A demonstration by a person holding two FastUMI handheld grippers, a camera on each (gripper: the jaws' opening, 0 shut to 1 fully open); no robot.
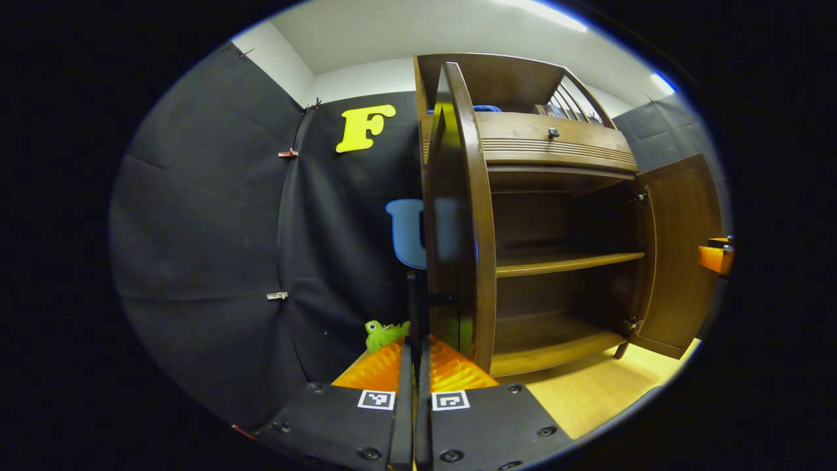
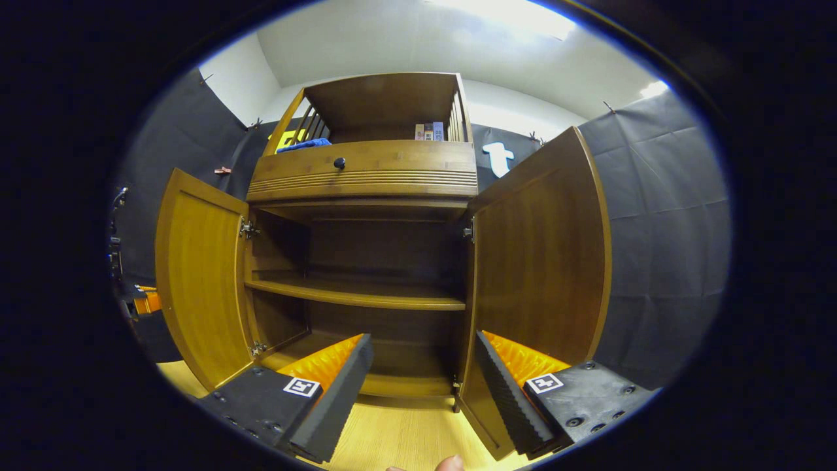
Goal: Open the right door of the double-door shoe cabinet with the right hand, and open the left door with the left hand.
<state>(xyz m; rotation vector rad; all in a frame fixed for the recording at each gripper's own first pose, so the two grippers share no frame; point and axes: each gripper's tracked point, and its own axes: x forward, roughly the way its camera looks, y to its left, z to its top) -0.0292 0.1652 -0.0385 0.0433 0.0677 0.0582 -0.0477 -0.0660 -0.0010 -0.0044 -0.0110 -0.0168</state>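
The brown wooden shoe cabinet [image 2: 366, 173] stands with both doors swung wide and two bare shelves showing inside. In the left gripper view the left door [image 1: 467, 216] is edge-on, and a thin dark handle bar [image 1: 418, 304] sticks out from its outer face. My left gripper [image 1: 415, 347] is shut, with that bar rising from between its fingertips. The left door [image 2: 196, 281] also appears in the right gripper view, with part of the left gripper [image 2: 147, 301] beyond it. My right gripper [image 2: 424, 343] is open and holds nothing. Its right finger [image 2: 503, 386] lies close to the right door [image 2: 543, 261].
A green soft toy [image 1: 382, 333] sits on the floor by the booth wall, left of the cabinet. A blue cloth [image 2: 304, 145] and small boxes [image 2: 428, 132] rest on the cabinet's top shelf above a drawer knob [image 2: 339, 162]. Light wooden floor [image 2: 405, 432] lies in front.
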